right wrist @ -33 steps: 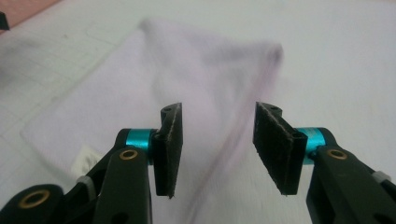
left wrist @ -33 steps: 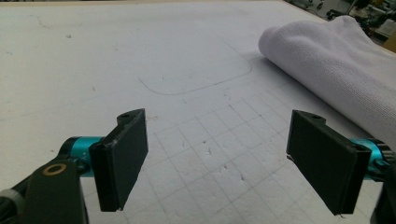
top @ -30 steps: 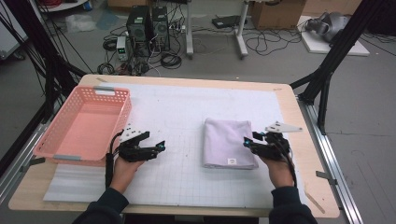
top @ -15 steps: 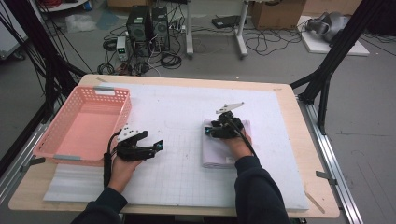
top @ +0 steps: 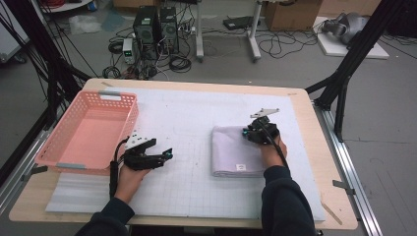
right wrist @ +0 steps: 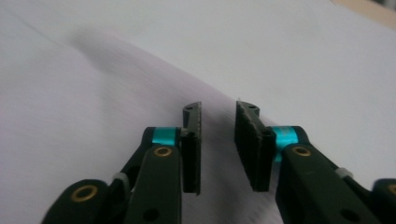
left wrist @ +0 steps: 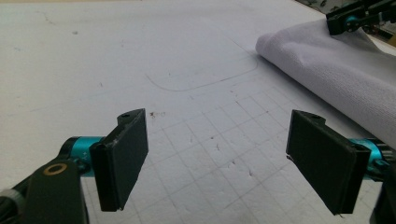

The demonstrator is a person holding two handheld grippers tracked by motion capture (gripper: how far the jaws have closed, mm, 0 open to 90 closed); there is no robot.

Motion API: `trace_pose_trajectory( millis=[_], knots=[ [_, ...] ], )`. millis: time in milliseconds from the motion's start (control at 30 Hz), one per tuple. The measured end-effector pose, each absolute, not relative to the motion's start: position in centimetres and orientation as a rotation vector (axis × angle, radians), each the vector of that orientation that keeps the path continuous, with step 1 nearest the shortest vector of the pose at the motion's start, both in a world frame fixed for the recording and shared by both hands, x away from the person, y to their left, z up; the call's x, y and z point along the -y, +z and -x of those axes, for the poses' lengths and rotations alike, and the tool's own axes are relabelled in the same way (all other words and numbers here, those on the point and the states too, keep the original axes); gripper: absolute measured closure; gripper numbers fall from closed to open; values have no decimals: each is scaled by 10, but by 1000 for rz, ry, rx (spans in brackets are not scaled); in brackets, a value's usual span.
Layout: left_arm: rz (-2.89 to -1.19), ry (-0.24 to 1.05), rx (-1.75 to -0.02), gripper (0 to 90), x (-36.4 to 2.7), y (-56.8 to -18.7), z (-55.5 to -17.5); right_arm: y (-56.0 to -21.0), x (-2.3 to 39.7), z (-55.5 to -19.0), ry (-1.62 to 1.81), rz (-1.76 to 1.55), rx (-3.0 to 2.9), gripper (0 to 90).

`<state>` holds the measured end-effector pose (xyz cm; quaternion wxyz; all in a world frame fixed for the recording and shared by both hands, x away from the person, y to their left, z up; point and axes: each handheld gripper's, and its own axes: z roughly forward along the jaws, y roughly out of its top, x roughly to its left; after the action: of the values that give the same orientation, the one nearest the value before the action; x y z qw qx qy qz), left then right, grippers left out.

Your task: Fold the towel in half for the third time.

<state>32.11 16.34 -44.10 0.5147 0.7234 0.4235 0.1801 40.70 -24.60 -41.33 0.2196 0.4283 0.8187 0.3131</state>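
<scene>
A folded pale towel (top: 236,150) lies on the white gridded mat (top: 196,113), right of centre. My right gripper (top: 245,132) sits low over the towel's far right corner. Its jaws have just been closing and stand a narrow gap apart, with the towel's edge (right wrist: 70,93) running under that gap (right wrist: 218,112); the pads do not press on it. My left gripper (top: 167,155) rests on the mat beside the basket, pointing toward the towel (left wrist: 336,70). It is wide open (left wrist: 219,140) with nothing between its jaws. The right gripper (left wrist: 350,21) appears far off on the towel.
A pink plastic basket (top: 105,96) stands at the left of the table, with nothing visible in it. The mat covers most of the wooden tabletop (top: 319,162). Black frame posts, computers and cables sit on the floor beyond the far edge.
My right gripper went from the towel's right side up to its far edge, then settled at the far right corner with its jaws narrowed. The left gripper stayed put.
</scene>
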Motion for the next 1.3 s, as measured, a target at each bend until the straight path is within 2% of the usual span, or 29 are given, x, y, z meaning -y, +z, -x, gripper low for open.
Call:
trace_pose_trajectory(
  millis=[200, 267, 333, 400, 533, 700, 933, 1067, 1200, 1300],
  knots=[
    [-1737, 431, -1020, 211, -164, -441, -321, -426, 265, -411, 817, -1288, -2147, 755],
    [-1741, 431, -1018, 212, -164, -441, -321, -425, 264, -411, 805, -1284, -2137, 735],
    [-1742, 431, -1018, 212, -165, -441, -321, -419, 266, -406, 812, -1276, -2120, 632],
    [-1737, 430, -1022, 212, -165, -441, -321, -416, 269, -403, 850, -1272, -2116, 616],
    [-1726, 435, -1021, 211, -167, -441, -321, -406, 280, -371, 1076, -1184, -2177, 573],
    [-1722, 436, -1022, 209, -167, -440, -321, -422, 284, -337, 1086, -1113, -2322, 577],
    [-1726, 437, -1020, 209, -167, -440, -321, -431, 299, -317, 984, -1106, -2317, 582],
    [-1706, 438, -1026, 194, -169, -439, -320, -434, 311, -310, 1053, -1192, -2254, 562],
    [-1671, 427, -1007, 169, -169, -437, -320, -424, 323, -295, 1146, -1211, -2201, 461],
    [-1668, 418, -979, 169, -168, -435, -319, -419, 330, -286, 1192, -1220, -2163, 427]
  ],
)
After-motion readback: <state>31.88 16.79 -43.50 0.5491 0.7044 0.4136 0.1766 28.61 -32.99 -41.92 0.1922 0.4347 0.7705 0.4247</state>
